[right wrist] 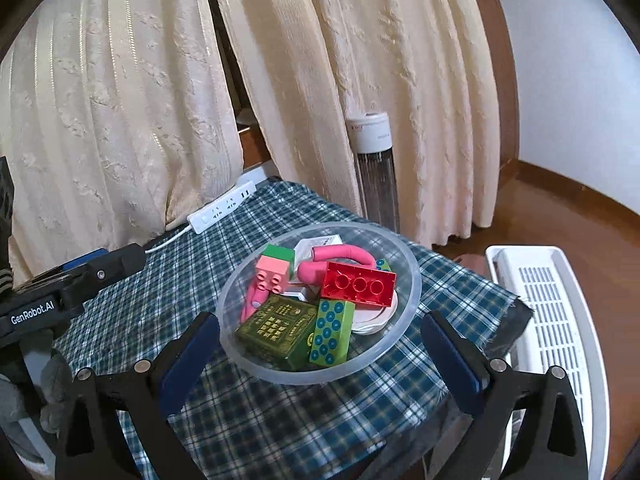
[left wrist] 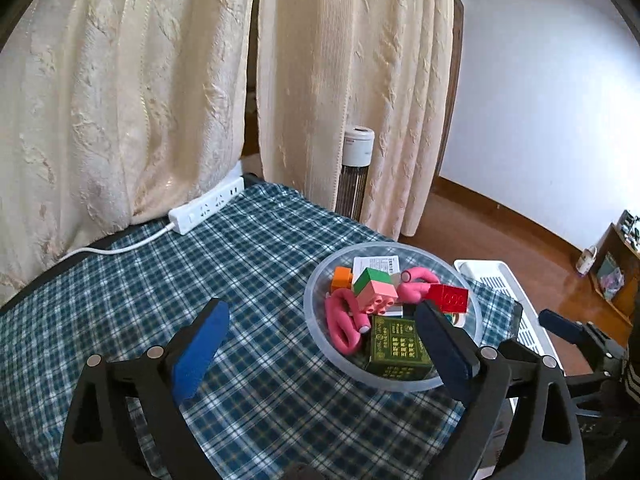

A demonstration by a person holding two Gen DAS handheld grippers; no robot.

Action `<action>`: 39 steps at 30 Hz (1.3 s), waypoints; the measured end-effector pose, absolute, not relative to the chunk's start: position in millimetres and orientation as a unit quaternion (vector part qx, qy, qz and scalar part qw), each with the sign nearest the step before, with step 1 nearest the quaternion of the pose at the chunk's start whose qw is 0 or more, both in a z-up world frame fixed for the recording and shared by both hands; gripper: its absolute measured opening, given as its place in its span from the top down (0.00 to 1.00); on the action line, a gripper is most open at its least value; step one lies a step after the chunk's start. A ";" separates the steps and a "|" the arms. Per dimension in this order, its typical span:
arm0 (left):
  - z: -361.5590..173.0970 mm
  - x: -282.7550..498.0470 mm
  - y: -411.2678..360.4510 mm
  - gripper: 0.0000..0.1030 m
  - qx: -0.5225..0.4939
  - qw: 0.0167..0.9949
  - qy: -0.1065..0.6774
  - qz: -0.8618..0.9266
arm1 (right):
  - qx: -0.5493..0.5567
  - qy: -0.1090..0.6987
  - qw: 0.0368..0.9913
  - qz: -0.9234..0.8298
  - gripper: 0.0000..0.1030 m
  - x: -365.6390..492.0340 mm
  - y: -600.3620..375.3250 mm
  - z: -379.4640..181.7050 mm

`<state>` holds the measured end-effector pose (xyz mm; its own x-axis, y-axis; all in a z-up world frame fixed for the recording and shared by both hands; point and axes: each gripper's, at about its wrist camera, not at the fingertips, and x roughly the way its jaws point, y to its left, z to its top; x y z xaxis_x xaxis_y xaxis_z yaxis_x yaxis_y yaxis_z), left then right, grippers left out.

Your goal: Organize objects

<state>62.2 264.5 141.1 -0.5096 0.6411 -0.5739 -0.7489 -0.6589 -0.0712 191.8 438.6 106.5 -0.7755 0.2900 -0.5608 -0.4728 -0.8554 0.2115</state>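
Observation:
A clear plastic bowl (left wrist: 312, 312) (right wrist: 408, 304) sits on the plaid-covered table (left wrist: 248, 264) (right wrist: 192, 280). It holds a red brick (left wrist: 450, 298) (right wrist: 358, 283), a pink brick (left wrist: 376, 298) (right wrist: 271, 272), a green box (left wrist: 398, 346) (right wrist: 276, 330), a green dotted brick (right wrist: 331, 333), an orange block (left wrist: 342, 277) and pink curlers (left wrist: 340, 320) (right wrist: 340, 254). My left gripper (left wrist: 320, 320) is open and empty, above the table left of the bowl. My right gripper (right wrist: 320, 332) is open and empty, its jaws either side of the bowl's near edge.
A white power strip (left wrist: 206, 206) (right wrist: 224, 208) lies at the table's far edge by cream curtains. A white slotted basket (left wrist: 504, 292) (right wrist: 552, 308) stands right of the table. A tower heater (left wrist: 354, 172) (right wrist: 374, 168) stands behind. The table's right edge (right wrist: 516, 312) is near the bowl.

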 end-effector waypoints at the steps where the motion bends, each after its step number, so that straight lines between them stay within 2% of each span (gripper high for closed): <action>1: 142.8 63.9 261.5 0.08 -0.284 0.400 0.092 0.866 | -0.264 0.170 0.213 0.925 0.01 192.8 435.2 107.9; 13: 151.2 76.0 251.5 0.06 -0.268 0.384 0.098 0.878 | -0.259 0.147 0.259 0.919 0.01 210.3 417.4 122.4; 20: 142.5 83.8 260.9 0.06 -0.273 0.344 0.154 0.885 | -0.267 0.140 0.261 0.917 0.01 210.1 414.7 118.2; 39: 130.2 74.3 264.1 0.06 -0.298 0.345 0.159 0.876 | -0.307 0.117 0.244 0.913 0.01 192.2 410.9 97.2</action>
<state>74.3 264.1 130.2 -0.5845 0.5099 -0.6311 -0.6996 -0.7107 0.0736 192.2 410.9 97.2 -0.6930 0.3731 -0.6169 -0.5164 -0.8540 0.0637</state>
